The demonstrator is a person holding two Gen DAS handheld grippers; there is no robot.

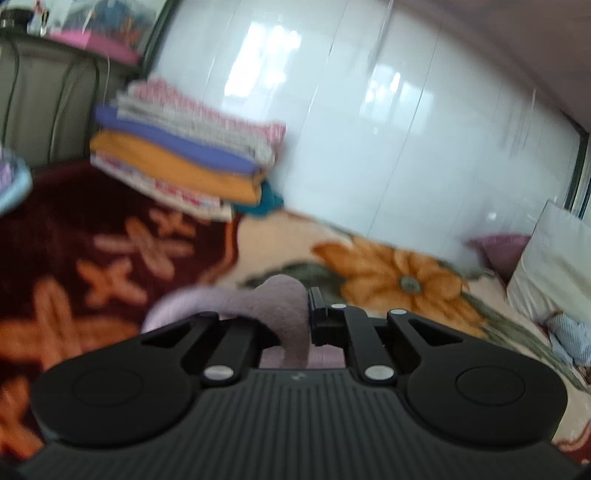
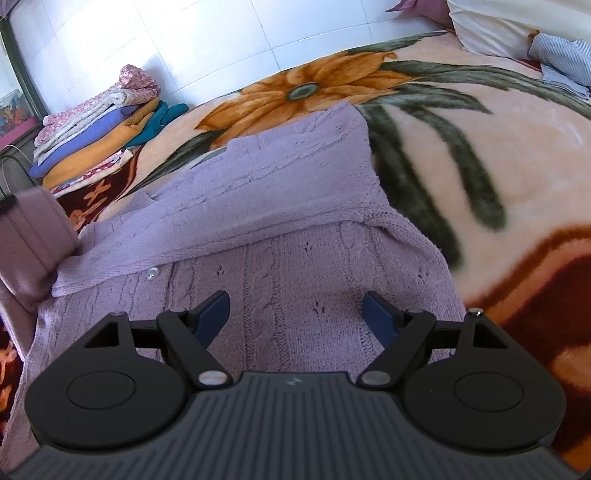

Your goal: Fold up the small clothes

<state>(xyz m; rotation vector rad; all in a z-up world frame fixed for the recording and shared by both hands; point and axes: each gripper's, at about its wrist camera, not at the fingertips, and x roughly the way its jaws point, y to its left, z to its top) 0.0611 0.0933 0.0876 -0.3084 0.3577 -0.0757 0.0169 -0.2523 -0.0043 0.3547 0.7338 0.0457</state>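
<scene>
A lilac cable-knit cardigan (image 2: pixel 280 258) lies flat on the floral blanket (image 2: pixel 480 147), with one sleeve (image 2: pixel 295 177) folded across its chest. My right gripper (image 2: pixel 295 302) hovers just over the lower front of the cardigan, open, nothing between its blue pads (image 2: pixel 214 314). My left gripper (image 1: pixel 303 317) is shut on a ribbed lilac piece of the cardigan (image 1: pixel 284 306), which curls up between its fingers. That lifted piece (image 2: pixel 33 229) stands at the far left of the right wrist view. The left wrist view is blurred by motion.
A stack of folded clothes (image 1: pixel 184 155) (image 2: pixel 99 136) sits at the far side of the bed against the white tiled wall (image 1: pixel 369 129). A white pillow (image 1: pixel 554 266) (image 2: pixel 517 22) and a blue striped cloth (image 1: pixel 569 336) (image 2: pixel 561 55) lie at the head end.
</scene>
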